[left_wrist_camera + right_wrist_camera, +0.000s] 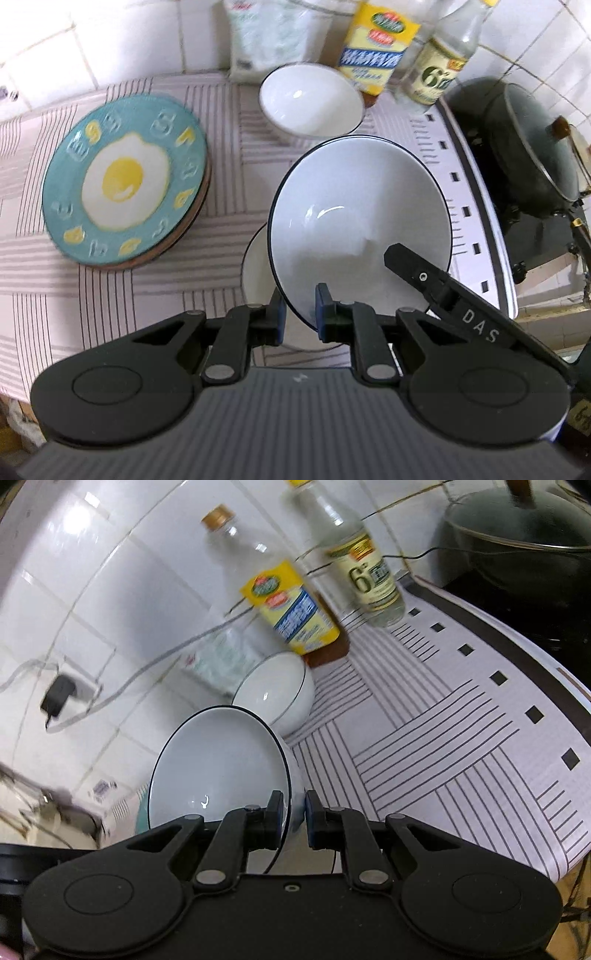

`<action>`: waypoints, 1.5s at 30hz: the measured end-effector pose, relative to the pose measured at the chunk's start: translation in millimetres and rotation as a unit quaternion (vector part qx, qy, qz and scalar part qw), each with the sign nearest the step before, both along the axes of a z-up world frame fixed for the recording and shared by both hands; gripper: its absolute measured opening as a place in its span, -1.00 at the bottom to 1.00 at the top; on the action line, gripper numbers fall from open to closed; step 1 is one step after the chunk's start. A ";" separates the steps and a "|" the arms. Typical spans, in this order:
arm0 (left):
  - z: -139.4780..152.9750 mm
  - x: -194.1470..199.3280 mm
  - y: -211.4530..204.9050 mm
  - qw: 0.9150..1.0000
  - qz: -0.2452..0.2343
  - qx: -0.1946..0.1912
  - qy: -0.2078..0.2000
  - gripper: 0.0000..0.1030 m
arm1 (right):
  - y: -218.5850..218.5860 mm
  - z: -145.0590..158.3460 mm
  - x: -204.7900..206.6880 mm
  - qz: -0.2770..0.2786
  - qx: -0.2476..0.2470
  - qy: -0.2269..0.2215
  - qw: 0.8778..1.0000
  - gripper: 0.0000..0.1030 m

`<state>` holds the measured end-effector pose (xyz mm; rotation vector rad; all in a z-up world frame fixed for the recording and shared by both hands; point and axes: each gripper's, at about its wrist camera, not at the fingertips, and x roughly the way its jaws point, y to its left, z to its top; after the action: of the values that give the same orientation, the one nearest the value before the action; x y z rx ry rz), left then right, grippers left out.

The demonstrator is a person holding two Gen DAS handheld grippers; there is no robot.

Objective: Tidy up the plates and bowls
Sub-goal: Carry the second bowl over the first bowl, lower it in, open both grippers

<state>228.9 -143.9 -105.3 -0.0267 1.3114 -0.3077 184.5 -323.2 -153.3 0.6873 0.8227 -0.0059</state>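
White bowl (354,221) at frame centre, tilted, its rim clamped by both left gripper (301,314) and right gripper (293,818); egg-pattern plate (125,177) left.

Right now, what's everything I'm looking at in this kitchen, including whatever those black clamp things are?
held bowl: one, white with dark rim, tilted above the counter
hidden dish: one, white, under the held bowl; bowl or plate unclear
back bowl: one, white, near the bottles
egg plate: one, teal with fried-egg picture, topping a plate stack at left
yellow-label bottle: one, clear, by the wall
pale-label bottle: one, clear, beside it
bag: one, white, at the wall
wok: one, dark, lidded, far right
counter cover: one, pinkish, striped
left gripper: black, clamping the bowl's rim
right gripper: black, clamping the same rim
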 end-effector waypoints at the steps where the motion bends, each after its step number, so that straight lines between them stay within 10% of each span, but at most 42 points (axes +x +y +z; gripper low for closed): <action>1: -2.5 -0.1 0.6 1.000 0.003 0.004 0.007 -0.72 | 3.3 -1.3 0.8 0.006 -0.006 0.005 1.000 -0.69; 32: -47.3 16.3 15.1 0.993 0.040 -0.001 0.112 -0.65 | 55.7 -9.0 9.2 0.121 -0.223 0.012 0.967 -0.69; 45: -50.4 16.8 10.1 0.990 0.024 0.009 0.140 -0.61 | 85.0 -11.1 3.1 0.192 -0.369 0.001 0.909 -0.60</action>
<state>245.7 -133.8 -155.7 -0.0902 1.5895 -0.2572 187.6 -238.2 -164.3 -0.1962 0.8671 0.0357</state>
